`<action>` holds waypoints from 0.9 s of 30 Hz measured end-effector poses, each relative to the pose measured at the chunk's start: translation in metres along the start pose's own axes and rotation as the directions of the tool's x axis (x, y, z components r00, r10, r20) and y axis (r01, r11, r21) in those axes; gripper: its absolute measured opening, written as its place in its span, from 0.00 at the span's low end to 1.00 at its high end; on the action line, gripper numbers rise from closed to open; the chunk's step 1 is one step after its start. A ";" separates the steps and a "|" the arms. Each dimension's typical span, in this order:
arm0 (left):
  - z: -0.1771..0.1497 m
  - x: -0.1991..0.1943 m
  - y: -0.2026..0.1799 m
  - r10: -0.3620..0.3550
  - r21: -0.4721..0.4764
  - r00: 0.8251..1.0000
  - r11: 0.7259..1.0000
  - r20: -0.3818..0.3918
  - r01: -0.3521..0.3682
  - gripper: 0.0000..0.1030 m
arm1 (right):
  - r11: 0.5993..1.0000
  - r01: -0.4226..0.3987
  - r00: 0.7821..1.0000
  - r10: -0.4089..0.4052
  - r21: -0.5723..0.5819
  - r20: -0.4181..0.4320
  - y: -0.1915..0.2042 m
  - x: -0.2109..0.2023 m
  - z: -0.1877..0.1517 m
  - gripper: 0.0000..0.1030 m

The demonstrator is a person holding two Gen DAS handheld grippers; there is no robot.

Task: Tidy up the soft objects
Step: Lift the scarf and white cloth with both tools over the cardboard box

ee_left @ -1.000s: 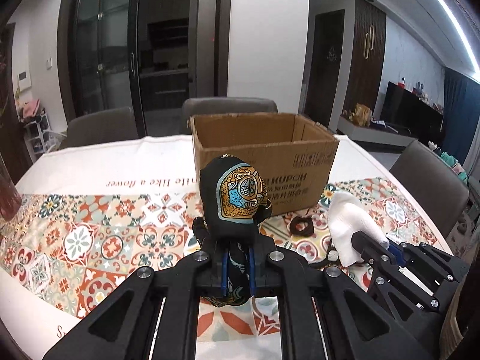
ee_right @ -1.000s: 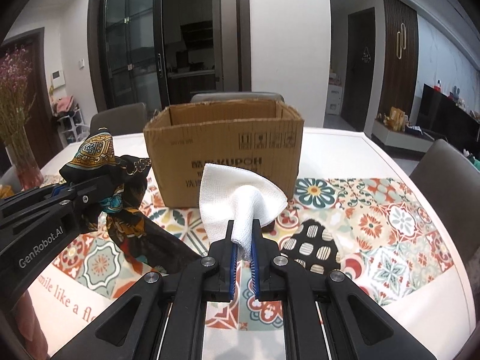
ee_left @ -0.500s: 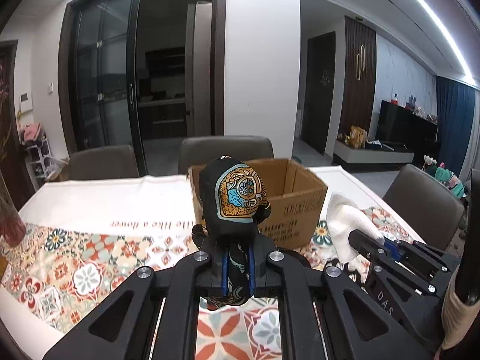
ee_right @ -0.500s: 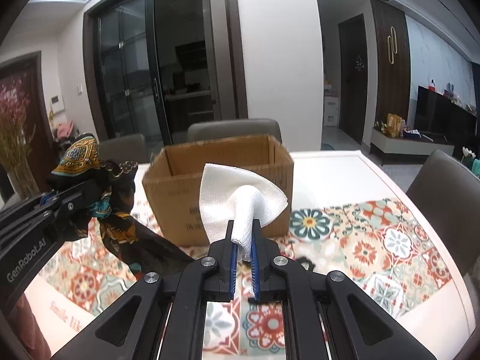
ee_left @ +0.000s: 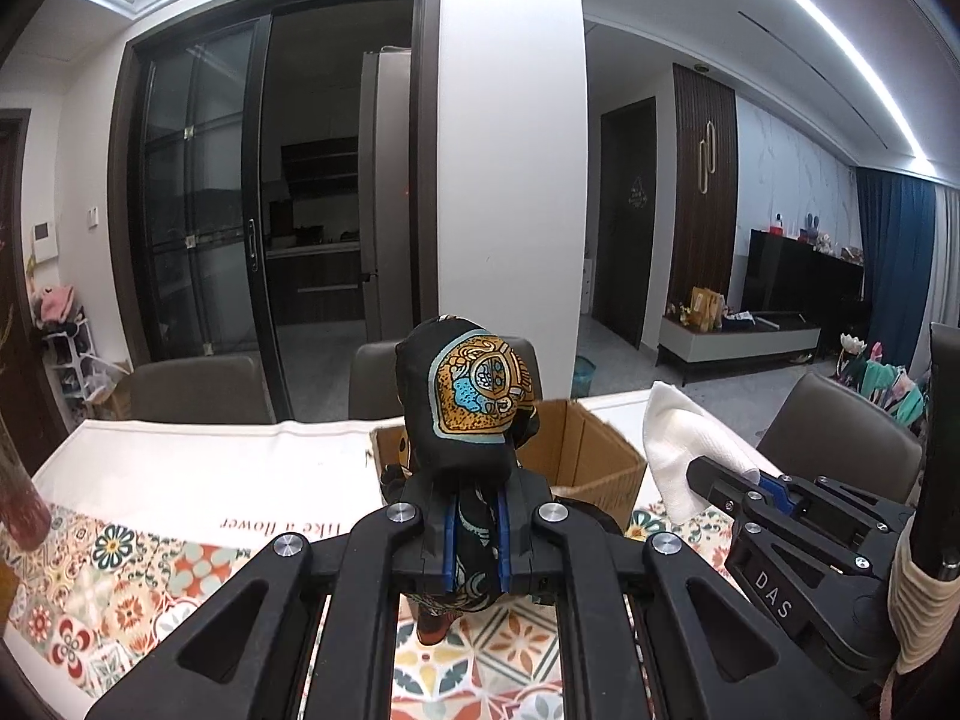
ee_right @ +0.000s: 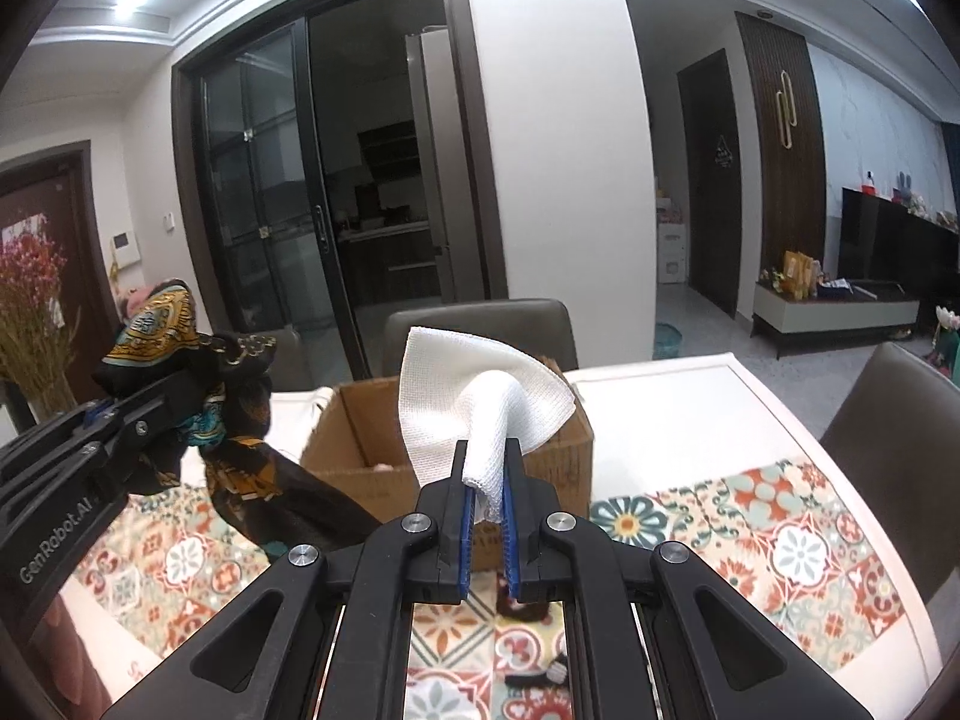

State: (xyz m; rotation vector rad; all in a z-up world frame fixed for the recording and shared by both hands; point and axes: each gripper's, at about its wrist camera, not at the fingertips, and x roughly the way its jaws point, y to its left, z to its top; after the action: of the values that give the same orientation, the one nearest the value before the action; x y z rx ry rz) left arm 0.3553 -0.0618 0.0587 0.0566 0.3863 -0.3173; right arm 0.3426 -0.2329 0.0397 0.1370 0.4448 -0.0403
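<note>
My left tongs (ee_left: 474,531) are clenched on a black silk scarf with a gold and blue medallion (ee_left: 471,414), its bunched end standing above the tips and its tail hanging toward the worktop (ee_left: 180,468). My right tongs (ee_right: 487,516) are clenched on a white woven cloth (ee_right: 480,402) that fans out above them. Both bundles hang in front of the open cardboard box (ee_right: 360,450), which sits on the patterned tablecloth (ee_right: 750,528)
</note>
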 end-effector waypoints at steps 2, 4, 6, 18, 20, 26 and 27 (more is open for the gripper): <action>0.007 0.005 0.001 -0.004 0.002 1.000 1.000 0.006 0.004 0.11 | 1.000 -0.010 1.000 0.010 -0.002 0.000 -0.001 0.005 0.009 0.09; 0.015 0.009 0.002 -0.006 0.003 1.000 1.000 0.011 0.006 0.11 | 1.000 -0.022 1.000 0.022 -0.003 0.002 -0.002 0.010 0.018 0.09; 0.023 0.013 0.004 -0.011 0.000 1.000 1.000 0.017 0.011 0.11 | 0.999 -0.033 0.999 0.033 -0.004 0.007 -0.002 0.015 0.026 0.09; 0.060 0.050 0.002 -0.026 0.010 0.999 1.000 0.024 0.026 0.11 | 0.997 -0.066 0.998 0.066 -0.034 -0.015 -0.005 0.050 0.063 0.09; 0.065 0.060 0.004 -0.032 0.003 0.999 0.999 0.010 0.032 0.11 | 0.997 -0.074 0.996 0.073 -0.024 -0.042 -0.008 0.061 0.067 0.09; 0.076 0.091 0.006 -0.059 -0.008 0.998 0.998 -0.022 0.058 0.11 | 0.996 -0.085 0.992 0.082 -0.023 -0.096 -0.015 0.088 0.079 0.09; 0.079 0.099 0.008 -0.060 -0.010 0.998 0.998 -0.027 0.060 0.11 | 0.996 -0.088 0.991 0.085 -0.026 -0.104 -0.015 0.092 0.080 0.09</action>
State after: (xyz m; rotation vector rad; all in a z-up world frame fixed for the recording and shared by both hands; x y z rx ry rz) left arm 0.4732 -0.0921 0.0943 0.0399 0.4169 -0.3744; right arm 0.4584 -0.2599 0.0695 0.1285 0.5417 0.0594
